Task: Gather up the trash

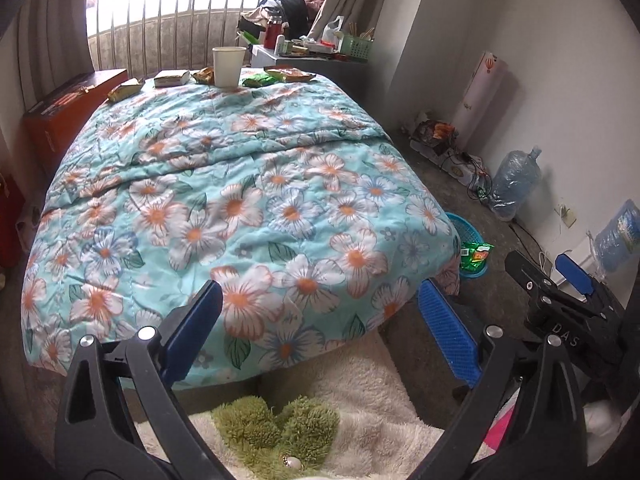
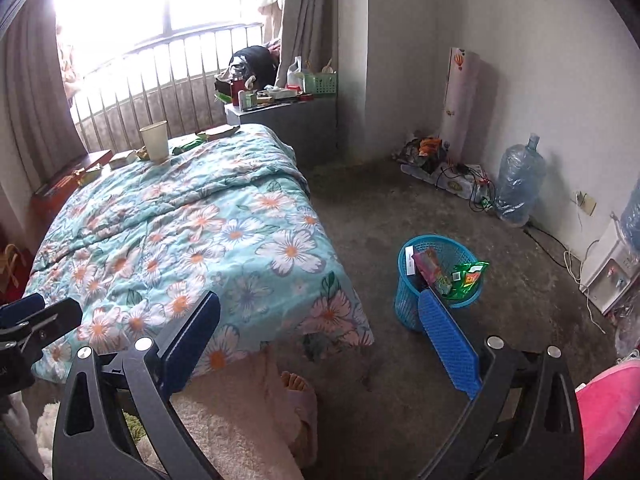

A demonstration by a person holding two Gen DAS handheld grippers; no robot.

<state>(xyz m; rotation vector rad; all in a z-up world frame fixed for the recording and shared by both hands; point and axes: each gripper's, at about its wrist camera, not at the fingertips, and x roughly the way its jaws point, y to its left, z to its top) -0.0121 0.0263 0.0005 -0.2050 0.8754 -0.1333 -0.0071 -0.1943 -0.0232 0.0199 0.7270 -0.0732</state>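
On my far left a red box (image 1: 76,100) sits beside the bed (image 1: 224,200). My left tool (image 1: 320,328) is spread fully wide over the floral quilt's near edge, with nothing between its pads. Along the bed's far end I see snack wrappers (image 1: 124,91) either side of a paper cup (image 1: 229,66), still uncollected. Further right, my right tool (image 2: 320,336) also gapes fully open and empty above the floor. Just beyond its right pad stands the blue trash basket (image 2: 408,300), holding a green wrapper (image 2: 468,276) and other packets. A water jug (image 2: 518,184) stands against the wall.
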